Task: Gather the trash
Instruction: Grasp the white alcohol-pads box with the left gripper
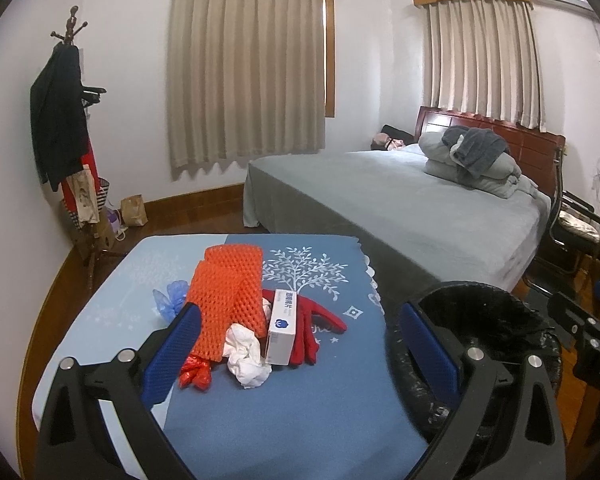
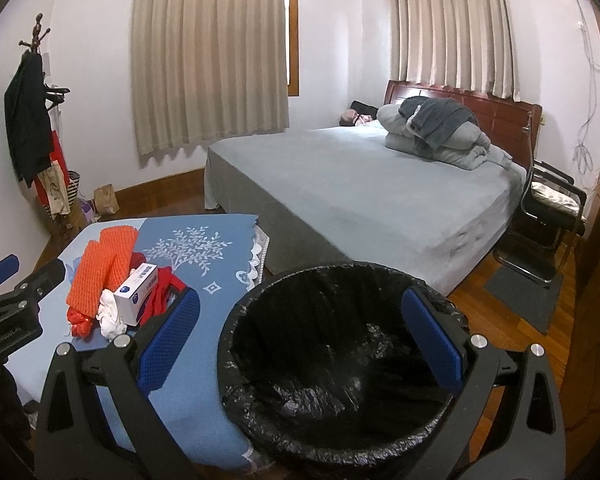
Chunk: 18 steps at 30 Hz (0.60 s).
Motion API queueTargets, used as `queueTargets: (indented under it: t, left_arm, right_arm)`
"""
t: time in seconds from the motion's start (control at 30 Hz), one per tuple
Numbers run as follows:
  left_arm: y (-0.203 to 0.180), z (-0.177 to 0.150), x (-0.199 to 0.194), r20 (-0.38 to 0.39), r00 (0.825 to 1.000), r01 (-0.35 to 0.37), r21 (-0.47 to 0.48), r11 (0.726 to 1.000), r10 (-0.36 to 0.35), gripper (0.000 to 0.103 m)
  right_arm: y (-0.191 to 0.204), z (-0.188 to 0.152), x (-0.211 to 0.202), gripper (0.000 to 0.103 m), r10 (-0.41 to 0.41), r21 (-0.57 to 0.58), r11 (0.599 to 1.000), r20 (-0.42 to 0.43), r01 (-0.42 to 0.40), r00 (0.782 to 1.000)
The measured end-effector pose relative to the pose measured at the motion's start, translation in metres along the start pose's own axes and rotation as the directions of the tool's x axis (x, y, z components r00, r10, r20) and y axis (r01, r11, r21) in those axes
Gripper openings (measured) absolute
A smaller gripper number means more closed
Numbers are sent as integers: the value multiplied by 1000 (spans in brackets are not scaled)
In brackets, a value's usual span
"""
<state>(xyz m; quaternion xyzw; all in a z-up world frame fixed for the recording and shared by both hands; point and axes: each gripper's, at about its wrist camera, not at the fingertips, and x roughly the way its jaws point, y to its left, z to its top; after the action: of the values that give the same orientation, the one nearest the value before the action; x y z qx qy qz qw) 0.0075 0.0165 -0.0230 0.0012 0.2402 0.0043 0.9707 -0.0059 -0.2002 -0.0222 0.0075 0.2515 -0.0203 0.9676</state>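
A pile of trash lies on the blue-clothed table [image 1: 300, 400]: orange foam netting [image 1: 226, 296], a white box [image 1: 282, 326], crumpled white tissue [image 1: 246, 356], a red glove [image 1: 314, 324], a red wrapper [image 1: 194, 374] and a blue plastic scrap [image 1: 170, 298]. My left gripper [image 1: 300, 340] is open and empty, just short of the pile. My right gripper [image 2: 300, 332] is open and empty over the black-lined trash bin [image 2: 332, 360]. The pile also shows in the right wrist view, with the netting [image 2: 104, 268] and the box [image 2: 136, 294].
The bin [image 1: 476, 320] stands at the table's right edge. A grey bed [image 2: 360, 184] with folded bedding lies behind. A coat rack [image 1: 66, 140] with bags stands at the left wall, a black chair [image 2: 548, 216] at the right.
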Motion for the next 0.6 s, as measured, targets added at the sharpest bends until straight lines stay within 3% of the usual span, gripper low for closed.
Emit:
queueTargets:
  t: [0.47,0.6]
  left_arm:
    - [17,-22,64,-6,998,-62,37,997,62,96]
    - [14,-33,90,-25,998,-57,61,996,59,87]
  right_arm:
    - [17,0,49,98,37,8,999,-10,-36,999]
    - [20,-2,63,98,34,4,999,-27,-33,999]
